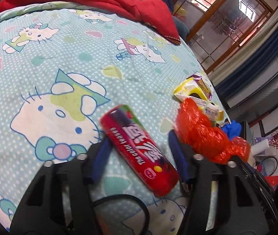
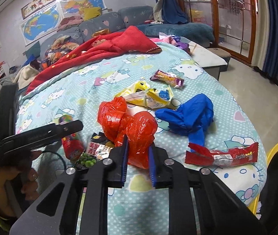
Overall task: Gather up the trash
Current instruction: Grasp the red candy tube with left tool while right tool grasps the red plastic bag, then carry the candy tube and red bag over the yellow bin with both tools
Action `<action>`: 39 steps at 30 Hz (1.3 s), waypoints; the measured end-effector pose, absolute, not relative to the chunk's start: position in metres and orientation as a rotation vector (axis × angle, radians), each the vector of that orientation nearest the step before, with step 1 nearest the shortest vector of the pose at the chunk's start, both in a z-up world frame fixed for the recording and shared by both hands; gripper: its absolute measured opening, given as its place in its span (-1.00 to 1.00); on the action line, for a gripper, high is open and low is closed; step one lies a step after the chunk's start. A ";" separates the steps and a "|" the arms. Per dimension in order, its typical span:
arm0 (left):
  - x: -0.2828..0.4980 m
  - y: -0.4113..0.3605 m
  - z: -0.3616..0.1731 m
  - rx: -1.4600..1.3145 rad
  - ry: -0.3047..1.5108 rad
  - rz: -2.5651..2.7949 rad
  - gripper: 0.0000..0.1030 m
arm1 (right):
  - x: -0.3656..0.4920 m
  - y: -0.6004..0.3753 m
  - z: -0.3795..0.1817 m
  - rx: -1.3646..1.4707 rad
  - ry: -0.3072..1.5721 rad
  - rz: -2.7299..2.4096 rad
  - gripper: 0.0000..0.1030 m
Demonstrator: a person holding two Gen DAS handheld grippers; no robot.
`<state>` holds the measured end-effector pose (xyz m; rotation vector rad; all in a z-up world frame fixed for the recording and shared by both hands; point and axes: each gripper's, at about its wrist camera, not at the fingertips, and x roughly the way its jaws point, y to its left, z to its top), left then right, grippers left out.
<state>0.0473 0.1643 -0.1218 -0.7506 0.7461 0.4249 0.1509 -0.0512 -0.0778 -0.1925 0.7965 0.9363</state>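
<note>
On a bed covered by a cat-print quilt (image 2: pixel 92 72), 2 hand-held grippers are working a scatter of litter. The right gripper (image 2: pixel 138 152) is pinching the near end of a crumpled red plastic bag (image 2: pixel 127 123) between its blue pads, the jaws drawn narrow on the film. The left gripper (image 1: pixel 137 146) is sitting partly open around a red candy tube (image 1: pixel 139 148); its left pad looks to be touching the tube, the right pad standing clear of it, and whether the tube is truly gripped cannot be told. Tube and bag are lying side by side toward the quilt's near edge, with a black snack packet (image 2: pixel 96 148) between them. Beyond the bag, a yellow wrapper (image 2: pixel 148 96) and a purple wrapper (image 2: pixel 167 78) are lying toward the middle of the quilt, a blue glove (image 2: pixel 189 115) just right of them. A red fruit-bar wrapper (image 2: pixel 223 154) is resting near the right edge. A red blanket (image 2: pixel 107 47) is bunching along the far edge.
</note>
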 end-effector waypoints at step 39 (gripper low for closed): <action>0.036 0.083 -0.019 -0.466 0.501 0.109 -0.49 | 0.168 -0.137 -0.013 0.032 0.625 0.813 -0.77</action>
